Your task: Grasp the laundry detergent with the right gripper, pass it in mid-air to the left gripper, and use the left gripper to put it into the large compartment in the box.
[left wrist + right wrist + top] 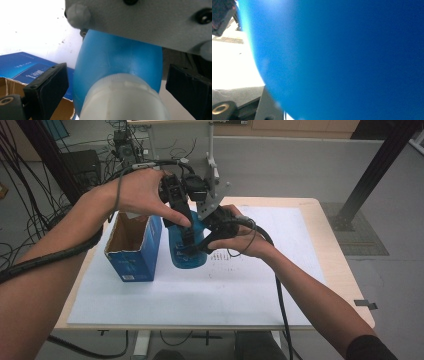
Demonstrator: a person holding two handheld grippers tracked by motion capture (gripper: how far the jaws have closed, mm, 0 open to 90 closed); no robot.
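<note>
The right claw (pixel 200 246) is clenched on the blue bottle's (pixel 187 250) smooth, likely slippery body, upright on the tabletop (pixel 310 205) beside the open blue carton (pixel 134 246). The left claw (pixel 115 90) straddles its white cap (pixel 122 100), released; the cap's ridged neck looks the firmer hold.

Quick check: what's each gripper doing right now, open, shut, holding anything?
Left gripper: open, jaws standing either side of the blue bottle's white cap, not pressing it.
Right gripper: shut on the blue bottle's body.

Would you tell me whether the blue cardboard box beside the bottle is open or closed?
Open: the blue cardboard box stands upright with its top flap raised, and the brown inside shows from above.
</note>
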